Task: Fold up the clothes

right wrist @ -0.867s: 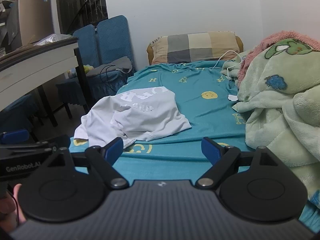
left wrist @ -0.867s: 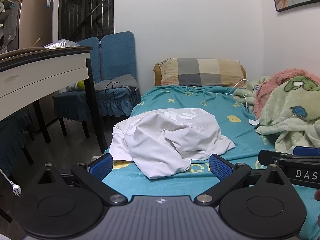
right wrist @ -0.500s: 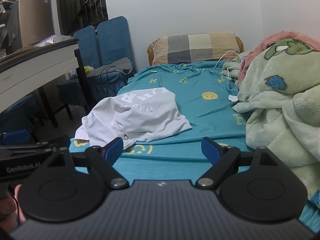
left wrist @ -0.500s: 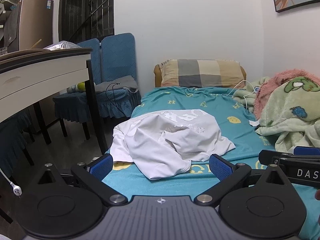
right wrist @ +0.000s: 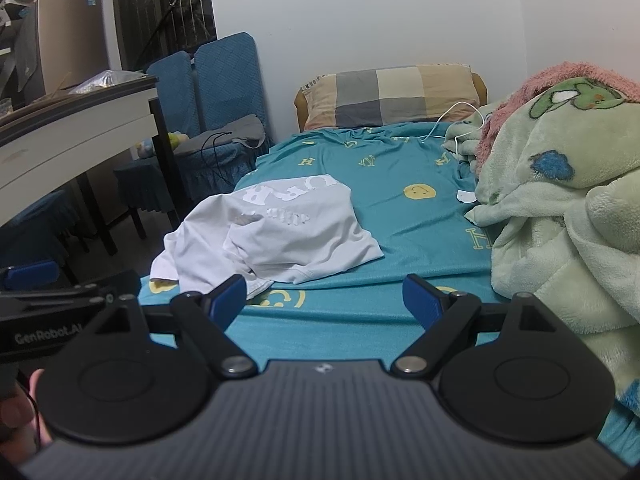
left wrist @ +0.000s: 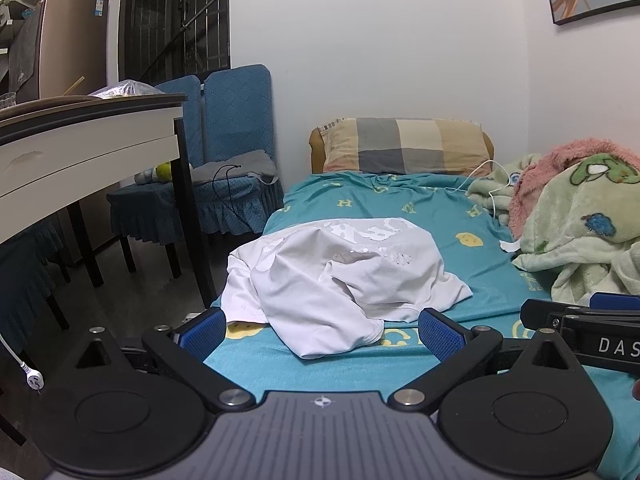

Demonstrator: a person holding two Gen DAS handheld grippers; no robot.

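A crumpled white T-shirt (left wrist: pixel 340 280) with pale lettering lies on the teal bed sheet (left wrist: pixel 400 212), its left side hanging over the bed's left edge. It also shows in the right wrist view (right wrist: pixel 276 236). My left gripper (left wrist: pixel 320 330) is open and empty, held just short of the shirt's near hem. My right gripper (right wrist: pixel 326 296) is open and empty, to the right of the shirt, above bare sheet (right wrist: pixel 400 176). Each gripper shows at the edge of the other's view.
A green and pink fleece blanket (right wrist: pixel 560 184) is heaped along the bed's right side. A checked pillow (left wrist: pixel 404 146) lies at the head, with a white cable (left wrist: pixel 496 192) beside it. A white desk (left wrist: pixel 80 148) and blue chairs (left wrist: pixel 224 152) stand left of the bed.
Both grippers have drifted very slightly; the shirt has not moved.
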